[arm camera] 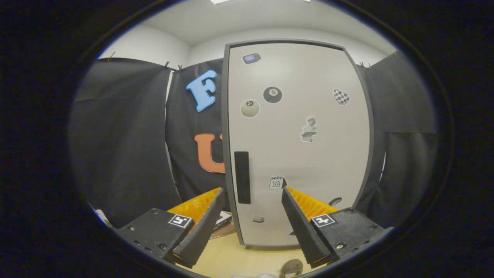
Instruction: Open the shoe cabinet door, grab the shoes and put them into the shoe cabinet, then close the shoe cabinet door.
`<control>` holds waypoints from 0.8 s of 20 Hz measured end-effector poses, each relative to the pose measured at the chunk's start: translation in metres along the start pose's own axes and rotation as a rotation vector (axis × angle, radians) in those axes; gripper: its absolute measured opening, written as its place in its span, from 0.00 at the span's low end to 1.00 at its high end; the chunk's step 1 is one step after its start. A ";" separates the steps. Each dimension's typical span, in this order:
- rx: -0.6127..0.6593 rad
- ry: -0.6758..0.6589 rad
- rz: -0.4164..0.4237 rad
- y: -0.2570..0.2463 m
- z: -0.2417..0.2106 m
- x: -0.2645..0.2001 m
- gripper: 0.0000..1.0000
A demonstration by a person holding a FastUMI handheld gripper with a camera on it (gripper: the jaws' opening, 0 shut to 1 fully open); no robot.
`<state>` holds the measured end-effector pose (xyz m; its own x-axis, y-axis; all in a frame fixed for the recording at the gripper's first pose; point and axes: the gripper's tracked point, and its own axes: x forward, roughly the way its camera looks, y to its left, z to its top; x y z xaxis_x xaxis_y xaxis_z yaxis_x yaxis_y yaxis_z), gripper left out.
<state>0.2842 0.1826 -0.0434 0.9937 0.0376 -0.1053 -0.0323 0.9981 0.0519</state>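
The shoe cabinet (pixel 297 143) stands straight ahead, its pale door shut inside a dark grey frame and dotted with several stickers. A black vertical handle (pixel 242 177) sits near the door's left edge, low down. My gripper (pixel 252 189) is open, its two fingers spread wide and raised in front of the door. The handle lies just beyond the fingers, closer to the left fingertip (pixel 220 193) than to the right one. Nothing is between the fingers.
Black cloth walls close in on the left and right of the cabinet. The cabinet rests on a light wooden surface (pixel 231 255). A small flat object (pixel 224 222) lies at the cabinet's lower left corner. A round tan thing (pixel 292 267) shows below the fingers.
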 end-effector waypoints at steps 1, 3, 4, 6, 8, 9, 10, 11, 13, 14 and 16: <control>0.005 0.011 0.003 0.004 -0.001 0.016 0.98; 0.016 0.016 -0.014 0.005 -0.001 0.047 0.97; 0.016 0.024 -0.022 0.005 -0.002 0.060 0.96; 0.010 0.030 -0.037 0.003 -0.004 0.082 0.91; 0.015 0.055 -0.021 0.008 -0.012 0.095 0.84; 0.034 0.058 -0.012 0.011 -0.014 0.100 0.74; 0.041 0.060 -0.024 0.010 -0.015 0.103 0.68; 0.034 0.065 -0.034 0.009 -0.017 0.105 0.59; 0.008 0.064 -0.041 0.010 -0.018 0.108 0.42; 0.001 0.067 -0.043 0.010 -0.018 0.108 0.41; 0.012 0.075 -0.036 0.007 -0.019 0.106 0.38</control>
<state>0.3870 0.1949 -0.0728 0.9833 0.0057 -0.1817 0.0050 0.9983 0.0585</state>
